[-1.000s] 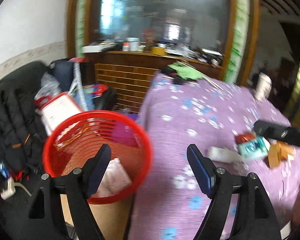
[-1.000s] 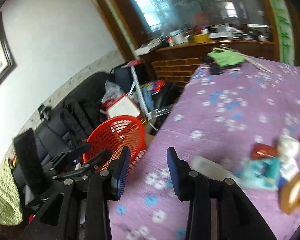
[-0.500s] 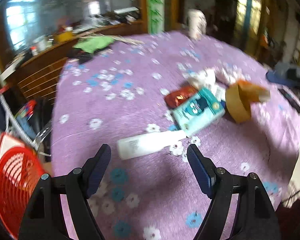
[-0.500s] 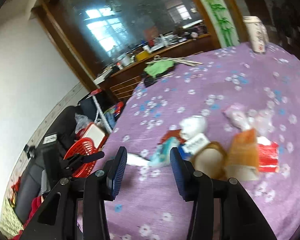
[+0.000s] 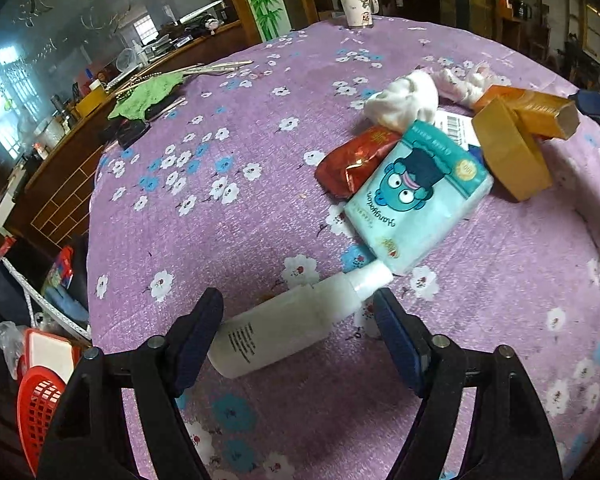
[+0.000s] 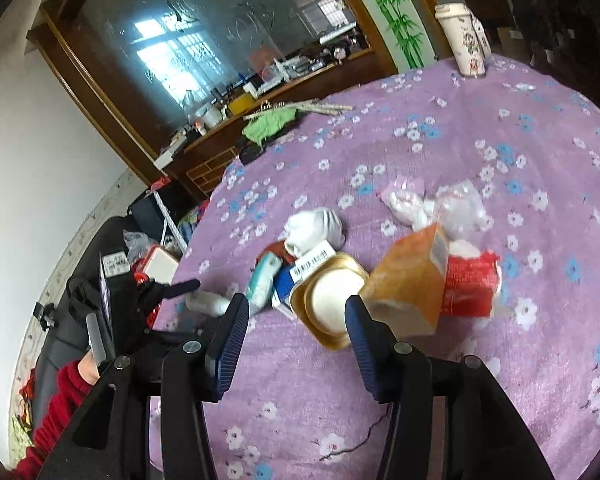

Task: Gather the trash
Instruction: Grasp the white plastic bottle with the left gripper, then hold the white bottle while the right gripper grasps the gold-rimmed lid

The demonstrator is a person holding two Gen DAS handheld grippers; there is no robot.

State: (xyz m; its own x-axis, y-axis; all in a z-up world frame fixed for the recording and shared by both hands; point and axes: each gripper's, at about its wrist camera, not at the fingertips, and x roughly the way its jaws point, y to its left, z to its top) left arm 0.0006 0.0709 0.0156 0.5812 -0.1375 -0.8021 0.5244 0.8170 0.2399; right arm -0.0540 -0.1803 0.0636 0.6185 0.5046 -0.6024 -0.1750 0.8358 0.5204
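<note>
Both grippers have jaws apart: the left gripper [image 5: 298, 334], just closing, straddles the white bottle [image 5: 296, 322] at lower centre; the right gripper [image 6: 296, 330], just opening, frames the gold tray [image 6: 328, 300], untouched.

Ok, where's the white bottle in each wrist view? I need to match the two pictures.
Left wrist: the white bottle lies on its side low in the middle, between the left gripper fingers, pads not yet pressing it.
Right wrist: it shows small at middle left, partly hidden behind the right gripper finger.
Shared landmark: the teal tissue pack just beyond the bottle's cap.
</note>
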